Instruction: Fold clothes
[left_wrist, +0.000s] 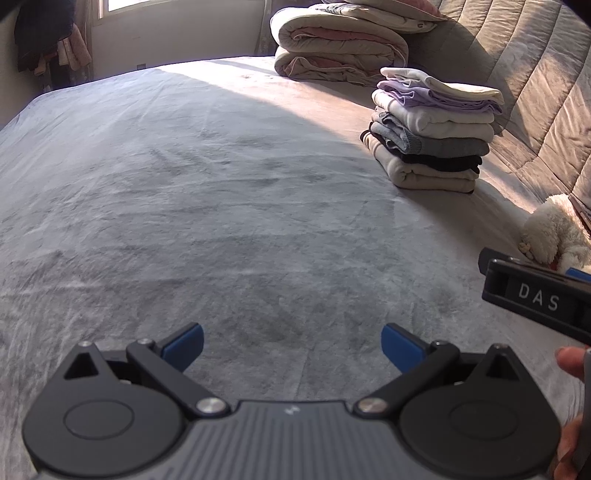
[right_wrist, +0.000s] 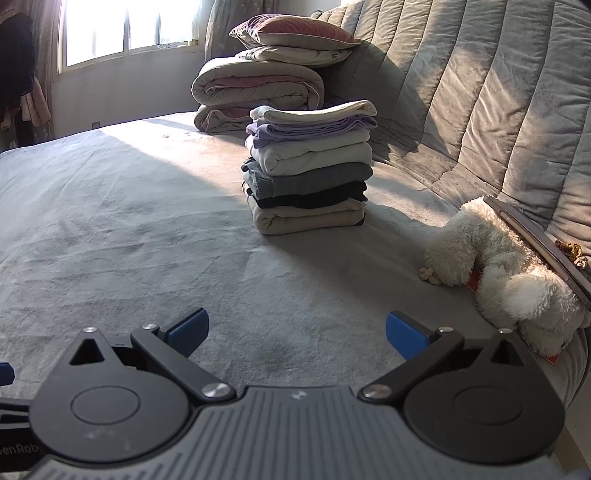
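Right wrist view: the stack of folded clothes is seen ahead of the right gripper and almost on its centre line, well apart from the fingertips, resting on the bed. Its folded edges are turned toward the camera and its long axis runs roughly left to right. Both blue pads are spread wide, with nothing held between them.

From the left wrist view the same stack lies far ahead and off to the right of the left gripper, whose jaws are likewise spread and empty. The right gripper is seen at the right edge of that view, between the left one and the stack, so the right hand is judged the nearer.

No unfolded garment is visible on the bare sheet in front of either gripper, so the folding is judged largely done, or the next piece lies out of view.

No containers are seen. A rolled quilt with pillows on top sits behind the stack, and a plush toy lies well to its right.
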